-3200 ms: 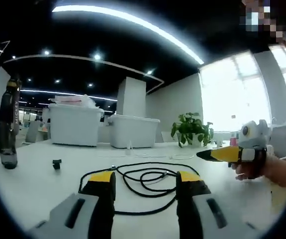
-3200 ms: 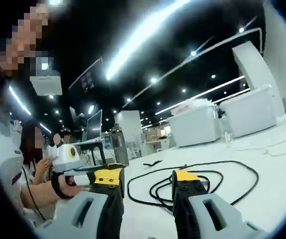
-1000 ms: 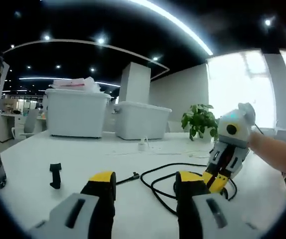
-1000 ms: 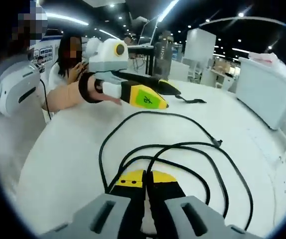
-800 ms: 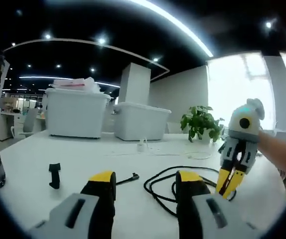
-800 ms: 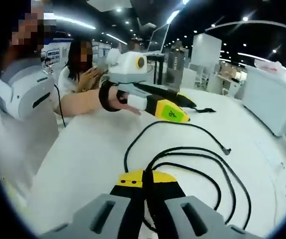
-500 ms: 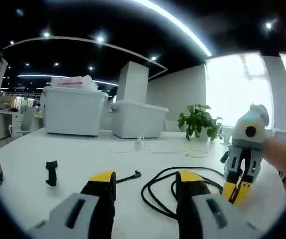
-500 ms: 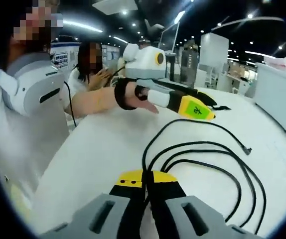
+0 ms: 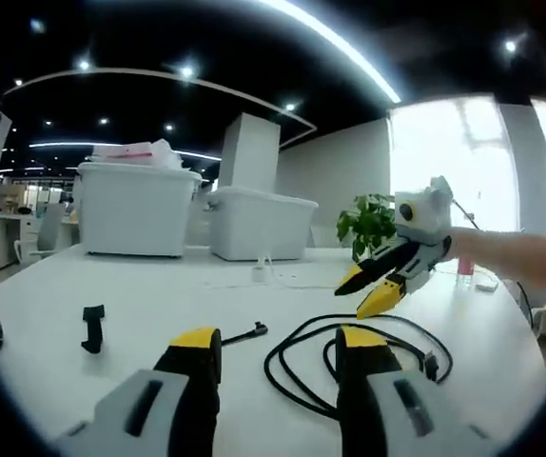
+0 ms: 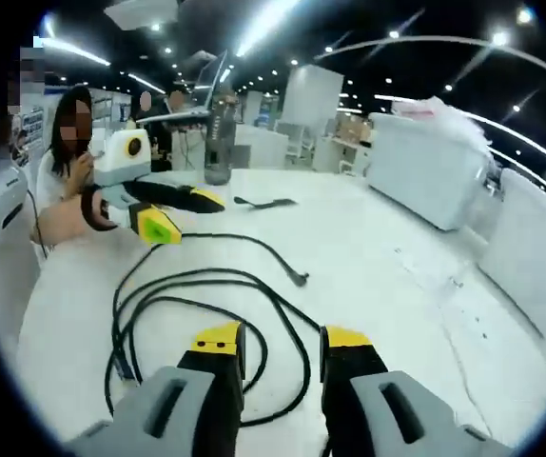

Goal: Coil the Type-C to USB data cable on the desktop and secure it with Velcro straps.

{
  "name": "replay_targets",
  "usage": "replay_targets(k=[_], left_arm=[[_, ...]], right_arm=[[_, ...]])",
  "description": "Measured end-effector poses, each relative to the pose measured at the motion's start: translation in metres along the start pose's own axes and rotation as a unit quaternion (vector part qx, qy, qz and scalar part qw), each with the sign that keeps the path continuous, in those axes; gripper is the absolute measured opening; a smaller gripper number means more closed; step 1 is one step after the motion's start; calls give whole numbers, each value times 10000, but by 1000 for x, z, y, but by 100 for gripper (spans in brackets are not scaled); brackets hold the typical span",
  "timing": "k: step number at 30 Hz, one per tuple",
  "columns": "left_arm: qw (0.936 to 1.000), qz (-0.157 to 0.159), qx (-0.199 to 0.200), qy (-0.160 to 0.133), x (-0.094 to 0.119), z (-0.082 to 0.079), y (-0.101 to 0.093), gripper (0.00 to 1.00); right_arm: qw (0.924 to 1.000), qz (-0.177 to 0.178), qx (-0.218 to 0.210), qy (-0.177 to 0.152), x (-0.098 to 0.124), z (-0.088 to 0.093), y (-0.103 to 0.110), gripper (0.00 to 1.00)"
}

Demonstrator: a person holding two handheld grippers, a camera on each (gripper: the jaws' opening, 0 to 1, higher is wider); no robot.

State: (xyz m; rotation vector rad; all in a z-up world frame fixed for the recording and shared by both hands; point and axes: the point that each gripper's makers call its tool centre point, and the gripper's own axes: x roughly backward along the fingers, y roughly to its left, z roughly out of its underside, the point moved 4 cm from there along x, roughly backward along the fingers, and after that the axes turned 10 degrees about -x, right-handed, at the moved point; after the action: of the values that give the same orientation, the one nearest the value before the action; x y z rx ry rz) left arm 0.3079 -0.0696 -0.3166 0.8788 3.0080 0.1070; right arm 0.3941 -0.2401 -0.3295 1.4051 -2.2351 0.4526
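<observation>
Both hand-held grippers — left (image 9: 278, 345), right (image 10: 275, 340) — gape empty above the black cable (image 10: 187, 295), loose at center-frame on the white desk (image 10: 368, 257).

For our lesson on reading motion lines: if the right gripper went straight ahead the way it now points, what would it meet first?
Probably the loose black data cable on the white desktop, whose loops lie just ahead of the open right gripper; depth is uncertain.
</observation>
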Motion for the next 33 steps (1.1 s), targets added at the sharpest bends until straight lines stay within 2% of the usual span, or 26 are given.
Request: replay_targets(k=[2, 3, 5, 11, 15, 17, 22, 23, 26, 30, 33], left_arm=[[10000, 5, 28, -27, 0, -1, 0, 49], [10000, 18, 17, -20, 0, -1, 0, 49], [10000, 58, -29, 23, -1, -1, -3, 49], [10000, 29, -67, 62, 3, 0, -1, 49], [9999, 17, -81, 110, 4, 3, -1, 49], [9997, 61, -140, 185, 2, 6, -4, 48], [9995, 223, -160, 174, -2, 5, -9, 48], [9995, 300, -18, 113, -2, 3, -12, 48], [9993, 356, 67, 91, -1, 3, -13, 48], [9992, 373, -20, 132, -3, 4, -14, 48], [9990, 373, -140, 181, -4, 5, -15, 48]], right_arm=[[9999, 37, -69, 136, -8, 13, -5, 43], [9998, 41, -85, 158, -12, 17, -6, 52], [9994, -26, -305, 171, -16, 21, -5, 57], [9990, -52, -398, 197, -23, 23, -10, 57], [9972, -128, -697, 247, -24, 25, -10, 57], [9978, -154, -605, 220, -24, 24, -10, 56], [9973, -48, -675, 290, -24, 23, -12, 46], [9975, -63, -647, 293, -24, 23, -10, 41], [9979, -212, -523, 316, -23, 21, 1, 28], [9981, -309, -372, 370, -24, 20, 12, 12], [9984, -351, -226, 373, -25, 18, 19, 8]])
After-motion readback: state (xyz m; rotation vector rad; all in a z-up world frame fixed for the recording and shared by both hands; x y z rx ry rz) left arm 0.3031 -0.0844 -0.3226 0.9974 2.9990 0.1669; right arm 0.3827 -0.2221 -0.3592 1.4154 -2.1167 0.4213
